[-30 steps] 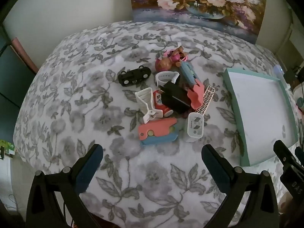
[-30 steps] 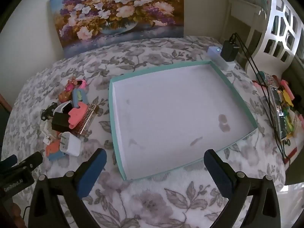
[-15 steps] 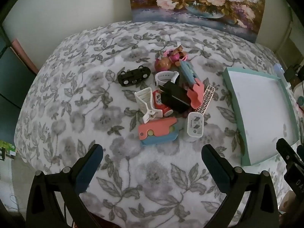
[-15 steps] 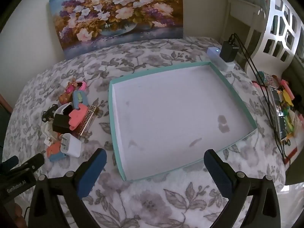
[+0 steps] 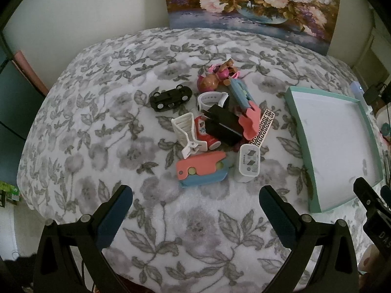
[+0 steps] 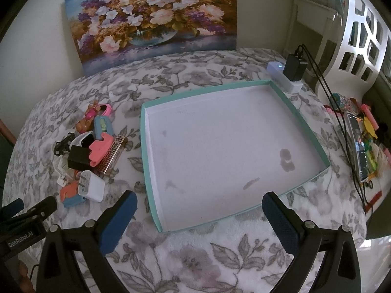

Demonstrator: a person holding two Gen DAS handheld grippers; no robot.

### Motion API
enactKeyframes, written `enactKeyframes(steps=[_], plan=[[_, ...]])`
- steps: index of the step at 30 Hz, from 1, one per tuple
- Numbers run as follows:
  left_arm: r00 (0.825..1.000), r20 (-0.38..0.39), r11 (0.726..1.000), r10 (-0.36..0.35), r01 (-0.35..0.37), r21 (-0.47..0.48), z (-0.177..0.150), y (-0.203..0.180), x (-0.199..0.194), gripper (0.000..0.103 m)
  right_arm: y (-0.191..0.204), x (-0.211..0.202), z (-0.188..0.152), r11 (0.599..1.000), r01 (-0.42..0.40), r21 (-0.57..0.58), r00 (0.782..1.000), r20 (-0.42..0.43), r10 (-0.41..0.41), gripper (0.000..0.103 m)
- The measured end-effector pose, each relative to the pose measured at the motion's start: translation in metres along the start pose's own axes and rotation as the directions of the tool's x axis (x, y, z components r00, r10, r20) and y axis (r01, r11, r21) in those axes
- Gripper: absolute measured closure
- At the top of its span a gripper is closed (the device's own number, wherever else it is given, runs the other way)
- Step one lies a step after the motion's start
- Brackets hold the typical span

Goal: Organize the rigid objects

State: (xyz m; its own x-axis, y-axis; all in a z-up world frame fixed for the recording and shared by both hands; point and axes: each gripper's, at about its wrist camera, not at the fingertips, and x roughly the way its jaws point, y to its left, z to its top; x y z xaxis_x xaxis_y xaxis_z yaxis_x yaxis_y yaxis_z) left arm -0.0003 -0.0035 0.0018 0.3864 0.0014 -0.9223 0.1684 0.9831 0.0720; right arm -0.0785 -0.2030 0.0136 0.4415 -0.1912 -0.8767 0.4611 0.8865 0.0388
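Left wrist view: your left claw point(image 5: 195, 210) hangs with jaws spread wide and nothing between them, above the floral bedspread point(image 5: 97, 112); the heap of rigid objects lies just ahead at 12 o'clock. Items, from the near edge: pink-and-blue folding toy point(image 5: 201, 169); white charger point(image 5: 248, 162) touching its right end; white clip point(image 5: 187, 131) at 11 o'clock of the folding toy; red can point(image 5: 204, 131) beside the clip; black adapter point(image 5: 223, 128) lying over the can; pink piece point(image 5: 250, 122) against the adapter's right side; patterned comb point(image 5: 262, 127) at the heap's 3 o'clock edge; white watch strap point(image 5: 211, 99) behind the adapter; blue case point(image 5: 240, 94) tilted behind the pink piece; small doll point(image 5: 216, 77) at the far end; black toy car point(image 5: 169, 97), upside down, set apart at 10 o'clock of the heap. The teal tray point(image 5: 297, 119) sits at 3 o'clock of the heap, near but not touching it.

Right wrist view: your right claw point(image 6: 199, 216) is likewise spread wide and holds nothing; the tray point(image 6: 144, 151) lies straight ahead at 12 o'clock, its white floor bare save for a few faint stains; the heap sits at 9 o'clock of the tray; a white power strip point(image 6: 277, 72) with a black plug point(image 6: 295, 67) stands just past the tray's far right corner; a flower painting point(image 6: 151, 17) leans on the wall behind.
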Motion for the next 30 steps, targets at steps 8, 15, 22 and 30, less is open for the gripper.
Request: enactKeyframes(steps=[8, 15, 22, 30], plan=[[1.000, 0.001, 1.000, -0.012, 0.012, 0.014, -0.001, -0.002, 0.000, 0.000, 0.000, 0.000, 0.000, 1.000, 0.000, 0.000, 1.000, 0.000, 0.000, 0.000], [1.000, 0.004, 0.999, -0.028, 0.028, 0.037, -0.002, -0.006, 0.000, 0.000, 0.000, 0.000, 0.000, 1.000, 0.000, -0.001, 1.000, 0.000, 0.000, 0.000], [0.995, -0.014, 0.993, -0.101, 0.102, 0.063, -0.002, -0.016, 0.005, 0.000, -0.003, 0.001, 0.000, 1.000, 0.005, 0.003, 1.000, -0.003, -0.005, 0.000], [0.989, -0.030, 0.983, -0.148, 0.150, 0.101, -0.003, -0.031, 0.009, 0.000, -0.009, 0.001, 0.000, 1.000, 0.012, 0.017, 1.000, -0.009, -0.012, 0.000]])
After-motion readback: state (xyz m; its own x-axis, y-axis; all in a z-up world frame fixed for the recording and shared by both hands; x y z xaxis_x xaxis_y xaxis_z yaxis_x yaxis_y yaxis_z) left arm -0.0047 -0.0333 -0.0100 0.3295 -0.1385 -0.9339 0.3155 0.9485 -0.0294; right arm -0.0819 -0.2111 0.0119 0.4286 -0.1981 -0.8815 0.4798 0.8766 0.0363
